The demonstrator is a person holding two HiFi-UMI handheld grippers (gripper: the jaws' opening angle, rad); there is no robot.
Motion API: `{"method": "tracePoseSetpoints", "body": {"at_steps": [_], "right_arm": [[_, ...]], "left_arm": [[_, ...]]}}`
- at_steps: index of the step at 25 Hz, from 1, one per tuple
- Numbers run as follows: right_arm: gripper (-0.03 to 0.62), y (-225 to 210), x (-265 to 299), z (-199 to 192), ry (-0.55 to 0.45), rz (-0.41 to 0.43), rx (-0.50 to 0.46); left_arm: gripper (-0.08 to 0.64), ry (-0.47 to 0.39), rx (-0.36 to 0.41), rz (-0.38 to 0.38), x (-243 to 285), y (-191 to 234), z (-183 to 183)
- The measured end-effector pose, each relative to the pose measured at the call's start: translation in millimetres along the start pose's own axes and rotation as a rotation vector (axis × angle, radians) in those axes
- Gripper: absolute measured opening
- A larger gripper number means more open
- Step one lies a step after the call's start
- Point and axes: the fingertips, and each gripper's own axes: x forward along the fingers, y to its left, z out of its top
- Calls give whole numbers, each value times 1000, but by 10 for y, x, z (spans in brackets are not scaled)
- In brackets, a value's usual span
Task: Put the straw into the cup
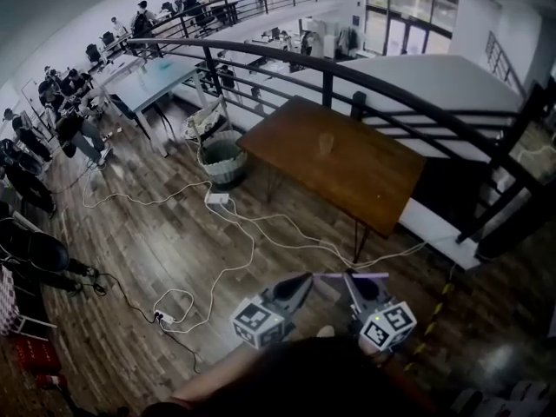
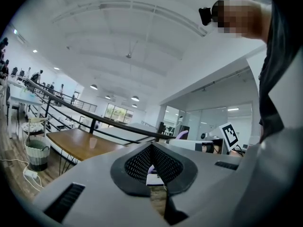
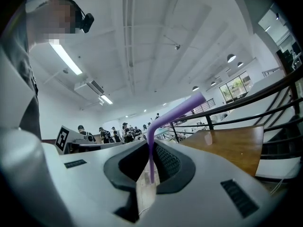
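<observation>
A clear cup [image 1: 326, 143] stands alone on the brown wooden table [image 1: 365, 185], far ahead of both grippers. A purple bendy straw [image 3: 152, 148] is pinched upright between the jaws of my right gripper [image 3: 150, 174], its bent top leaning right. The head view shows the straw [image 1: 369, 276] lying crosswise at the tip of the right gripper [image 1: 347, 278]. My left gripper [image 1: 304, 279] hangs beside it, its jaws meeting at the tips with nothing held. In the left gripper view the left gripper [image 2: 152, 148] points toward the table [image 2: 80, 145].
A black curved railing [image 1: 330, 72] runs behind the table. A wastebasket [image 1: 221, 159] stands left of the table, and cables with a power strip [image 1: 217, 199] trail over the wooden floor. Stairs [image 1: 512, 189] descend at the right. People sit at desks far left.
</observation>
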Motion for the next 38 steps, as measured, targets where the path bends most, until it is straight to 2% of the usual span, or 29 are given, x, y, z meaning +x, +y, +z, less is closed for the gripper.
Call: {"method": "tracePoseSetpoints", "body": {"at_steps": [5,9,14,26,31,35,38], "right_arm": [[38,-532,-114,269,-1,1,-13],[38,-844,-126,309,-3,6,10],[38,-1113,-173,291,3,11,25],[38,-1413,-63,390,9,-1,22],[38,-1402,325,299,26,4,35],[38,-1528,305,339,33,9,30],[38,-1542,785,366,35,1,31]], "left_arm": [[11,-12,-2,-20,629,-139,115],[11,3,6,-31,951,-190,103],[11,16,-2,-17,1215,-167,46],[11,58,-23,-75,1665,-133,-4],[11,61,-33,-79,1643,243,20],[11,67,-45,-81,1787,209,-8],[11,69,-50,-95,1805,662,84]]}}
